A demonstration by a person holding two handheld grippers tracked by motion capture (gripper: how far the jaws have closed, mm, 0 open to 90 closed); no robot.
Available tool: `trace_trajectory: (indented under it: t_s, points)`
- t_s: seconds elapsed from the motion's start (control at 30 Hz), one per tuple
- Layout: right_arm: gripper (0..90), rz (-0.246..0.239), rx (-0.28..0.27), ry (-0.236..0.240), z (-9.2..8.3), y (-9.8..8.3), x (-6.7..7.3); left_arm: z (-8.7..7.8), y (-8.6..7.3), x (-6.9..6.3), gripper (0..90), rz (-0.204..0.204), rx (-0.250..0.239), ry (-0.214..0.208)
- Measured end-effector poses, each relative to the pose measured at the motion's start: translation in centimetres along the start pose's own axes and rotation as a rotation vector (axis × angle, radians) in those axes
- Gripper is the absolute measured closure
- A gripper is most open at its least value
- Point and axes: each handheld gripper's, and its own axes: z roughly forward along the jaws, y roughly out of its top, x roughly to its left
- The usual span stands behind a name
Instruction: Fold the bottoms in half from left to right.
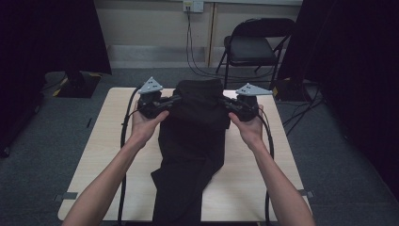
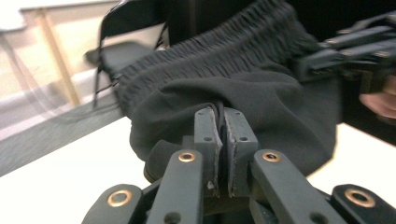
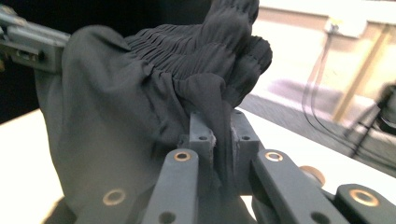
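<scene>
A black pair of trousers [image 1: 192, 141] with a gathered elastic waistband [image 2: 210, 51] lies lengthwise on the light wooden table [image 1: 108, 146], its waist end lifted at the far side. My left gripper [image 1: 175, 99] is shut on the cloth at the left side of the waist, and a fold is pinched between its pads [image 2: 221, 116]. My right gripper [image 1: 223, 101] is shut on the right side of the waist, with fabric [image 3: 116, 116] squeezed between its jaws [image 3: 219, 119]. The waist hangs stretched between the two grippers. The legs trail toward the near table edge.
A black folding chair [image 1: 254, 47] stands behind the table on the grey carpet. Cables [image 1: 197, 66] run down from a wall socket [image 1: 193, 5]. Dark curtains [image 1: 51, 37] hang at both sides. Bare tabletop lies left and right of the trousers.
</scene>
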Motion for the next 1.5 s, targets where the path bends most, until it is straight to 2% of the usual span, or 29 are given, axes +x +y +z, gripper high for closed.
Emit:
trace_trajectory:
  t_s: [0.03, 0.1, 0.17, 0.2, 0.23, 0.27, 0.33, 0.37, 0.4, 0.43, 0.5, 0.53, 0.57, 0.6, 0.63, 0.67, 0.7, 0.73, 0.8, 0.97, 1.07, 1.1, 1.17, 1.27, 1.37, 1.5]
  points:
    - [83.3, -0.022, -0.022, 0.04, -2.0, 0.2, 1.3, -1.9, -0.6, -1.4, 85.3, -0.007, -0.004, -0.051]
    - [83.3, -0.012, -0.021, 0.079, -3.2, -0.4, 2.4, -3.4, -2.1, -3.1, 85.3, -0.014, 0.021, -0.066]
    - [83.3, -0.024, 0.007, 0.109, -4.4, -1.9, 3.9, -4.6, -4.5, -4.6, 85.2, -0.01, 0.054, -0.096]
    - [83.3, -0.022, 0.02, 0.127, -4.8, -2.9, 4.7, -4.6, -4.5, -4.6, 85.2, -0.01, 0.054, -0.096]
    - [83.3, -0.012, 0.042, 0.145, -5.1, -4.1, 5.4, -4.9, -7.3, -5.7, 85.2, -0.009, 0.14, -0.127]
    - [83.4, -0.012, 0.07, 0.158, -5.2, -5.4, 6.1, -4.9, -8.7, -6.2, 85.2, -0.002, 0.19, -0.123]
    - [83.4, 0.0, 0.148, 0.178, -4.8, -8.3, 7.4, -4.7, -11.5, -6.6, 85.2, -0.03, 0.268, -0.135]
    - [83.3, 0.003, 0.188, 0.184, -4.5, -9.9, 7.9, -4.5, -12.6, -6.8, 85.2, -0.031, 0.311, -0.137]
    - [83.3, 0.003, 0.188, 0.184, -4.5, -9.9, 7.9, -4.5, -12.6, -6.8, 85.1, -0.031, 0.311, -0.137]
    - [83.4, 0.024, 0.273, 0.199, -3.5, -13.1, 8.5, -3.8, -14.7, -6.8, 85.0, -0.046, 0.369, -0.156]
    - [83.3, 0.023, 0.333, 0.201, -2.8, -14.7, 8.6, -2.9, -16.2, -7.0, 84.9, -0.057, 0.429, -0.15]
    - [83.3, 0.011, 0.356, 0.196, -2.4, -15.2, 8.6, -2.4, -16.6, -7.2, 84.8, -0.028, 0.462, -0.138]
    - [83.3, 0.001, 0.376, 0.188, -2.0, -15.5, 8.5, -1.8, -16.8, -7.3, 84.7, 0.019, 0.493, -0.12]
    - [83.3, -0.021, 0.387, 0.173, -1.5, -15.8, 8.3, -1.1, -17.2, -7.2, 84.4, 0.039, 0.519, -0.101]
    - [83.3, -0.022, 0.392, 0.162, -0.9, -16.1, 8.1, -0.4, -17.6, -6.9, 84.3, 0.036, 0.542, -0.092]
    - [83.3, -0.003, 0.399, 0.155, -0.3, -16.4, 7.7, 0.3, -17.8, -6.5, 84.0, 0.03, 0.549, -0.083]
    - [83.3, -0.009, 0.408, 0.145, 0.4, -16.6, 7.4, 0.7, -17.7, -6.1, 83.7, 0.021, 0.538, -0.076]
    - [83.3, -0.027, 0.408, 0.124, 1.0, -16.6, 7.2, 1.3, -17.6, -5.7, 83.7, 0.025, 0.53, -0.056]
    - [83.3, -0.024, 0.402, 0.1, 2.2, -16.3, 6.2, 2.3, -17.3, -4.7, 83.5, 0.042, 0.517, 0.004]
    - [83.3, 0.011, 0.377, 0.035, 5.4, -15.8, 3.6, 5.2, -16.5, -1.9, 82.5, 0.024, 0.476, 0.066]
    - [83.3, 0.017, 0.369, 0.011, 6.4, -15.6, 2.6, 6.6, -16.2, -1.0, 81.9, 0.012, 0.457, 0.104]
    - [83.3, 0.011, 0.373, -0.025, 7.3, -15.2, 1.8, 7.6, -16.1, -0.3, 81.4, 0.003, 0.431, 0.133]
    - [83.2, 0.016, 0.383, -0.055, 8.0, -14.8, 1.1, 8.5, -15.9, 0.2, 81.1, -0.035, 0.412, 0.134]
    - [82.6, 0.021, 0.387, -0.08, 8.6, -14.6, 0.1, 9.1, -15.6, 0.3, 80.3, -0.05, 0.416, 0.13]
    - [80.9, -0.003, 0.392, -0.085, 8.9, -14.4, -0.1, 9.0, -15.4, -0.1, 80.0, -0.001, 0.441, 0.122]
    - [78.9, 0.018, 0.38, -0.064, 8.2, -14.4, 0.0, 8.4, -15.5, 0.1, 77.2, -0.035, 0.434, 0.091]
